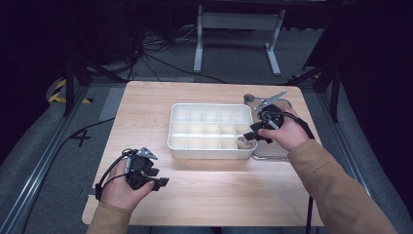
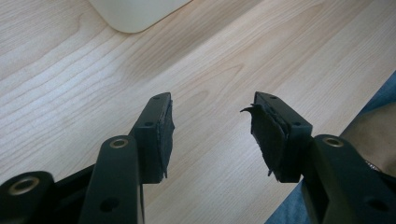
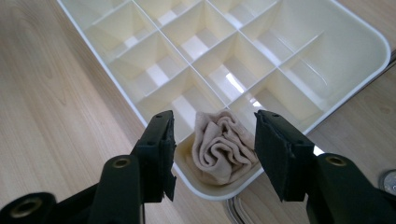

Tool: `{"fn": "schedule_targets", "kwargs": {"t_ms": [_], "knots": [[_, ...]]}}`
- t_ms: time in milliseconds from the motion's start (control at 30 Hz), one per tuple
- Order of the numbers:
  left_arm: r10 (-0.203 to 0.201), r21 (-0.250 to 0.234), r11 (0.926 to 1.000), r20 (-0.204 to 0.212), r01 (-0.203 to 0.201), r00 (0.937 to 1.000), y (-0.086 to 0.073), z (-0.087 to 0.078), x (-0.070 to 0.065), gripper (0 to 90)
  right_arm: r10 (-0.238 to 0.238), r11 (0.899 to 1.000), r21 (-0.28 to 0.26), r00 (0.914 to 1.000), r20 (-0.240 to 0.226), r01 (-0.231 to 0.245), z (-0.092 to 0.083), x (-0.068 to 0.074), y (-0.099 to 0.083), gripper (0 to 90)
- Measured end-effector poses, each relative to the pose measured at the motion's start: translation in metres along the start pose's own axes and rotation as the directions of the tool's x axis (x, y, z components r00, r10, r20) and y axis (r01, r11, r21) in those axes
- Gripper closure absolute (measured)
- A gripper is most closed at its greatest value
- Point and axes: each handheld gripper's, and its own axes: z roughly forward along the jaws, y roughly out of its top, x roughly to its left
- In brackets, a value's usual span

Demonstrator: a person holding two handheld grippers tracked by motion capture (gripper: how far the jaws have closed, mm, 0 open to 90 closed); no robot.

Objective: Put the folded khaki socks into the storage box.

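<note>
A white tray [image 1: 210,152] divided into several compartments stands in the middle of the wooden table [image 1: 146,107]. A rolled beige cloth [image 1: 242,142] lies in its near right corner compartment. My right gripper [image 1: 251,136] hovers just above that corner. In the right gripper view the cloth [image 3: 223,147] sits below and between the spread jaws of the right gripper [image 3: 212,123], which do not touch it, and the tray rim [image 3: 205,191] curves under them. My left gripper [image 1: 159,183] rests low near the table's front left, open with nothing in it; the left gripper [image 2: 211,105] has bare wood between its jaws.
A clear plastic container [image 1: 272,152] lies right of the tray, under my right hand. A small round grey disc [image 1: 249,97] sits behind it. The tray's corner [image 2: 130,18] lies ahead of the left jaws, and the person's leg [image 2: 373,135] shows past the table edge.
</note>
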Motion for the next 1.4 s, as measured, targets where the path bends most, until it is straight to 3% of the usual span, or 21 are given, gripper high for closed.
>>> {"fn": "schedule_targets", "kwargs": {"t_ms": [267, 600, 933, 1267, 1400], "knots": [[0.020, -0.015, 0.9997, 0.028, -0.020, 0.9994, 0.001, -0.002, -0.004, 49.2, -0.057, 0.995, -0.078, 0.9976, -0.038, 0.054, -0.019, 0.016, -0.018, 46.7], [0.038, 0.000, 0.9993, 0.053, -0.038, 0.9979, 0.002, 0.000, -0.007, 49.1, -0.130, 0.983, -0.144, 0.9881, -0.083, 0.117, -0.031, 0.038, -0.050, 44.4], [0.044, 0.010, 0.9989, 0.048, -0.045, 0.9979, 0.002, 0.001, -0.009, 49.0, -0.137, 0.976, -0.184, 0.9863, -0.091, 0.118, -0.028, 0.047, -0.082, 42.5], [0.045, 0.029, 0.9985, 0.044, -0.047, 0.9980, 0.004, 0.006, -0.010, 49.0, -0.131, 0.971, -0.214, 0.9864, -0.099, 0.108, -0.016, 0.063, -0.098, 42.0], [0.050, 0.035, 0.9980, 0.049, -0.052, 0.9975, 0.004, 0.008, -0.011, 48.9, -0.144, 0.974, -0.189, 0.9848, -0.097, 0.124, -0.010, 0.067, -0.099, 40.3]]}}
